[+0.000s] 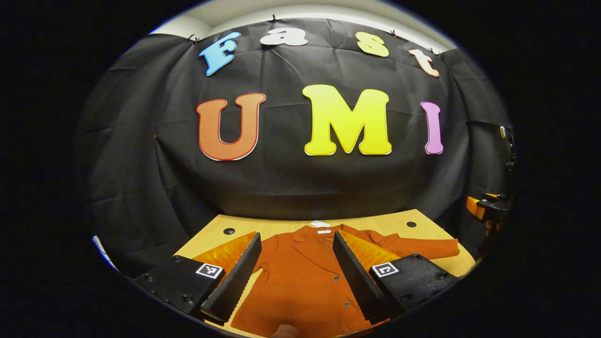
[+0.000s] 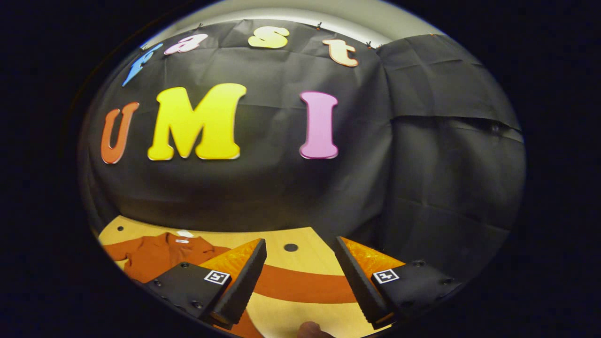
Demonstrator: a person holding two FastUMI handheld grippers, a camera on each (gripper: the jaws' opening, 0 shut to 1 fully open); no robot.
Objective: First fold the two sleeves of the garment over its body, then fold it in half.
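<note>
Looking down at an orange-brown garment (image 1: pixel 300 277) lying flat and open on the table (image 1: pixel 375 223), collar end toward the black wall and buttons facing up. Seeing one sleeve (image 2: pixel 305 284) stretching straight out to the side across the bare wood, well away from the body (image 2: pixel 159 256) and not lying over it. Judging from that: needing that sleeve folded in, and needing the fold in half too, with the front of the garment showing as one flat layer. Not being able to tell about the other sleeve, hiding somewhere behind the finger (image 1: pixel 235 277) in the left gripper view. Holding the left gripper (image 1: pixel 296 234) spread wide above the middle of the garment, gripping nothing. Holding the right gripper (image 2: pixel 300 240) spread wide too, hanging over the stretched-out sleeve, one finger on each side of it, pinching nothing. Not being able to say how high above the cloth either one is hanging. Losing the bottom edge of the garment under the fingers and at the lower rim of the left gripper view. Spotting something small, orange and black (image 1: pixel 488 209) at the far edge past the table, too tiny and dark for naming. Catching just a bit of a hand (image 2: pixel 310 329) peeking in at the very bottom.
</note>
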